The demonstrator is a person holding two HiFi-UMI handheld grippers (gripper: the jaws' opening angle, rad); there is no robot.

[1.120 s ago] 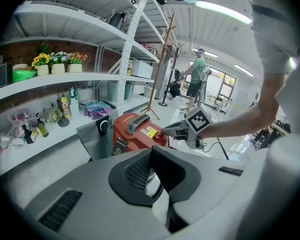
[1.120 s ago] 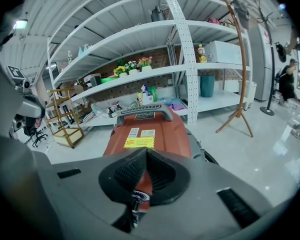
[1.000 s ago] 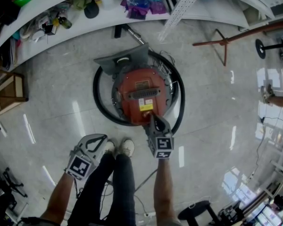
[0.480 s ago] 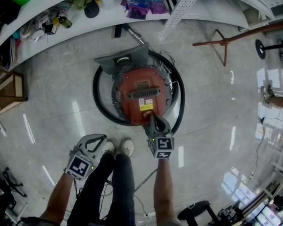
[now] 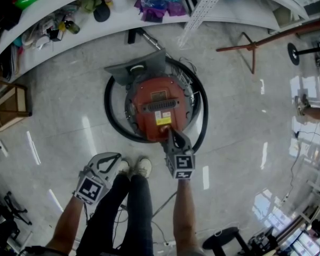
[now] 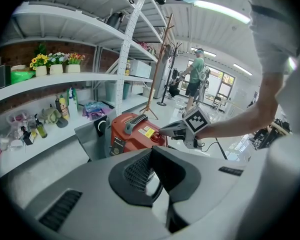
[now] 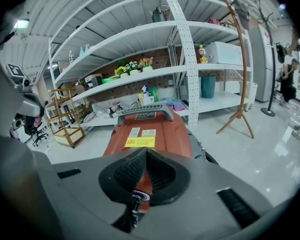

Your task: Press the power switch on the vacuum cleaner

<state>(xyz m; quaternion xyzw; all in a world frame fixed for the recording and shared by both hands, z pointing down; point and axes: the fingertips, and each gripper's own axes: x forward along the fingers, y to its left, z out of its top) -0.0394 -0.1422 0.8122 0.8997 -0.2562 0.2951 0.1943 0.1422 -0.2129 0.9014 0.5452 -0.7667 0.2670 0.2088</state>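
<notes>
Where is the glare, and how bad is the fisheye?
Head view: light streaks glare on the glossy floor, strongest at right. Left gripper view: heavy fisheye, black corners, blown-out ceiling light. Right gripper view: shelves bow, vacuum cleaner sharp.

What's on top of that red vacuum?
A dark handle, a yellow label, and the tip of the shut right gripper at the near edge. Whatever lies under that tip is covered.
</notes>
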